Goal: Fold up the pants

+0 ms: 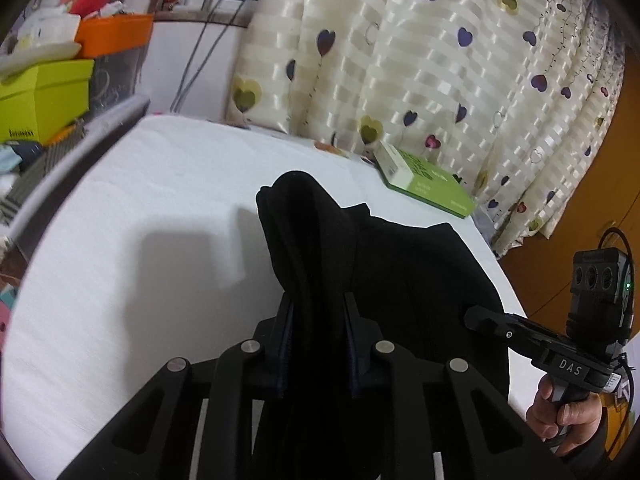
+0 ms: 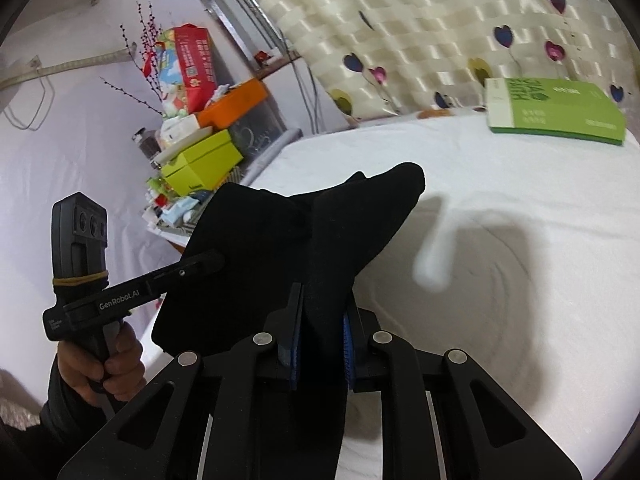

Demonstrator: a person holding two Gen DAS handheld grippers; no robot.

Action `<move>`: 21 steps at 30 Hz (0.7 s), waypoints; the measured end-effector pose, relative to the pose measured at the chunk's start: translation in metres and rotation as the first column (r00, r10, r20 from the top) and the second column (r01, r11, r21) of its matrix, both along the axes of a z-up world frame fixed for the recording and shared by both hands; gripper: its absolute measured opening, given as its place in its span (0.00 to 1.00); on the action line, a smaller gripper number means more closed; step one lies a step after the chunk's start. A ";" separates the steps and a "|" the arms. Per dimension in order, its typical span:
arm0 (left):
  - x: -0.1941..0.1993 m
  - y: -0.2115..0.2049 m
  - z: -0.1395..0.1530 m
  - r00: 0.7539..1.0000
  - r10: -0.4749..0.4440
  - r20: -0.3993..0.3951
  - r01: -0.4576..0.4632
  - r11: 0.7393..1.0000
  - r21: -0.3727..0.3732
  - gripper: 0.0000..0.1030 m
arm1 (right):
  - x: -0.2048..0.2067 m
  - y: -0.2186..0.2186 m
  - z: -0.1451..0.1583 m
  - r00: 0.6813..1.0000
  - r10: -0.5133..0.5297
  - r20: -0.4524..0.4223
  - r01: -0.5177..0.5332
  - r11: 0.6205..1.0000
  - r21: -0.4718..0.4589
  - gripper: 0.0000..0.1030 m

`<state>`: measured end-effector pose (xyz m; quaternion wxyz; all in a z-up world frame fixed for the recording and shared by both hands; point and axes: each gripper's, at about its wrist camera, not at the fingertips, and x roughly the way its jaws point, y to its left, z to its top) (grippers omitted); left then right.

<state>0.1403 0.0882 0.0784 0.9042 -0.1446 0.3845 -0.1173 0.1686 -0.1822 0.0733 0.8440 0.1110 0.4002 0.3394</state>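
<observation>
Pants (image 1: pixel 400 264), black, lifted above the white bed sheet (image 1: pixel 140 208), centre of both frames, stretched between the two grippers. Left gripper (image 1: pixel 318 300) clenched on a bunched fold of fabric, lower centre of left wrist view. Right gripper (image 2: pixel 324 296) also clamped on cloth, lower centre of right wrist view. Green box (image 2: pixel 556 110) on the sheet, upper right, well apart from the pants. Heart-print curtain (image 1: pixel 440 60) behind. Cluttered boxes (image 1: pixel 44 96) upper left.
</observation>
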 end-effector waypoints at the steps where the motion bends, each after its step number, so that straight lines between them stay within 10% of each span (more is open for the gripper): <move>1: 0.003 0.004 0.002 1.000 0.007 0.003 -0.007 1.000 0.012 0.23 | 0.003 0.006 0.001 1.000 0.007 0.004 -0.007 1.000 0.001 0.16; 16: 0.054 0.083 -0.034 0.993 0.097 -0.067 -0.091 0.992 0.086 0.24 | 0.063 0.094 -0.037 0.991 0.099 -0.090 -0.098 0.995 0.011 0.17; 21: 0.048 0.099 -0.052 0.991 0.107 -0.083 -0.102 0.993 0.059 0.35 | 0.069 0.085 -0.059 0.991 0.059 -0.118 -0.067 0.996 -0.065 0.30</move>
